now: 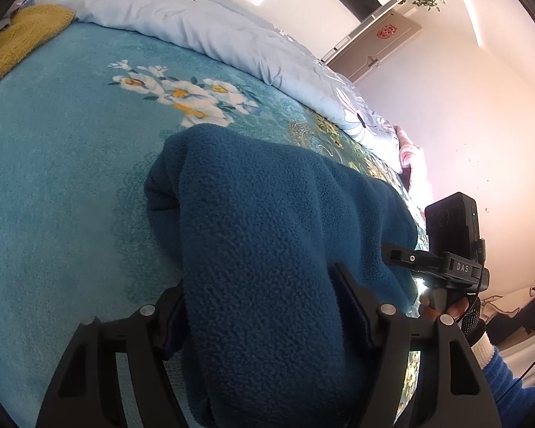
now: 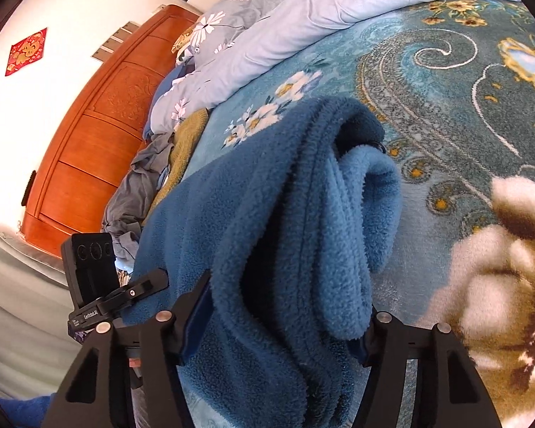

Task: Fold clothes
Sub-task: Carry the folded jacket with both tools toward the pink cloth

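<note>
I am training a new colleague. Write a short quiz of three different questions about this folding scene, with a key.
1. True or false: the blue fleece garment lies on a bare wooden floor.
2. Which gripper has fleece between its fingers? A) left gripper only B) right gripper only C) both
3. What colour is the knitted garment near the folded duvet?

Key: 1 false, it lies on the teal floral blanket. 2 C. 3 mustard yellow.

Deep-blue fleece garment (image 1: 267, 235) on a teal bedspread (image 1: 71, 178) patterned with white-and-yellow flowers, beside a mustard knit (image 1: 21, 39).
</note>
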`<state>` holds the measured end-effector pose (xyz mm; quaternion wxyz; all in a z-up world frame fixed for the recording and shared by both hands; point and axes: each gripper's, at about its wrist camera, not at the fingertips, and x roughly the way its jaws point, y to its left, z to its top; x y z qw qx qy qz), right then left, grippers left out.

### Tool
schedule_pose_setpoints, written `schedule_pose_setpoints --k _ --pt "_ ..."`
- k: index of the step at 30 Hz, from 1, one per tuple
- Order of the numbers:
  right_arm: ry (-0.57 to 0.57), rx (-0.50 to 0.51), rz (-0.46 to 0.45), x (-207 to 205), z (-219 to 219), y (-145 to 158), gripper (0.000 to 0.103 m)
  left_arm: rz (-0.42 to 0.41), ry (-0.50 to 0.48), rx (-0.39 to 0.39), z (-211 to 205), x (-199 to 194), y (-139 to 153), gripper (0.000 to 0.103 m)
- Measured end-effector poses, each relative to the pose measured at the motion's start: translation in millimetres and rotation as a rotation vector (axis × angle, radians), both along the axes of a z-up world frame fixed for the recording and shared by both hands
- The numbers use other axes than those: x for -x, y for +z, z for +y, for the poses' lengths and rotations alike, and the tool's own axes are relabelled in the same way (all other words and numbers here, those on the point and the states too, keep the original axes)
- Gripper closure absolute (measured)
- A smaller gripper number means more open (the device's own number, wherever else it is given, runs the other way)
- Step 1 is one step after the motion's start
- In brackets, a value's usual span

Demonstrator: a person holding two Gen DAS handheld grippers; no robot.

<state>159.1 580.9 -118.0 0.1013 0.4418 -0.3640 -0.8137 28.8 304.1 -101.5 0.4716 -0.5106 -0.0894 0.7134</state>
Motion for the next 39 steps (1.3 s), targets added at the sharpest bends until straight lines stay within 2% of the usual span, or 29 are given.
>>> schedule_pose_setpoints --k 9,15,27,35,39 --pt "0.022 -0.035 0.034 -10 3 27 0.04 0.047 -0.02 -0.039 9 -15 30 0.031" --pt "0.001 -0.077 0.065 -38 25 57 0.04 0.068 -0.065 -0.08 44 -33 51 0.031" --pt "-0.128 -0.165 0.036 -132 134 96 0.04 0.032 -0.242 -0.132 191 -90 63 0.031" --pt "-0.184 -0.185 -0.002 -176 223 101 0.04 0.012 -0.325 -0.137 292 -123 62 0.031" --pt "-0.198 -0.181 -0.024 -192 269 94 0.04 -0.003 -0.354 -0.13 335 -138 53 0.031"
